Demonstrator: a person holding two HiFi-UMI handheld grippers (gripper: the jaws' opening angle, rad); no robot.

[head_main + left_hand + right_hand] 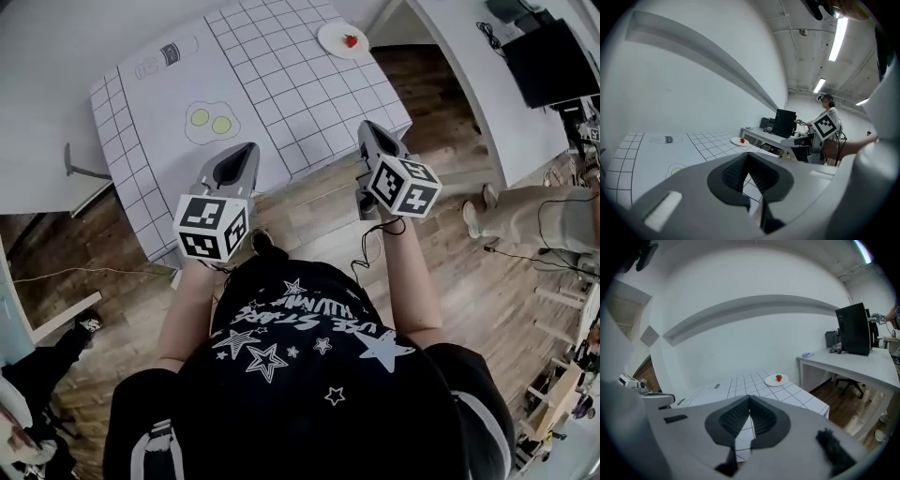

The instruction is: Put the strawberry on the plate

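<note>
- The red strawberry point(350, 40) sits on the small round white plate point(334, 36), at the far right corner of the surface point(281, 84). I think the job is done.
- The left hand-held gripper point(250, 148) is pressed together, with nothing in it. The right hand-held gripper point(367, 125) is pressed together too, and empty. Both hang at the near edge, well apart from the plate.
- To end well, hold the 2 of them back and do not bump the surface.
- The surface is flat and white with black squares and a drawn fried egg point(211, 120). The gripper pads point(733, 417) look dark and ribbed.
</note>
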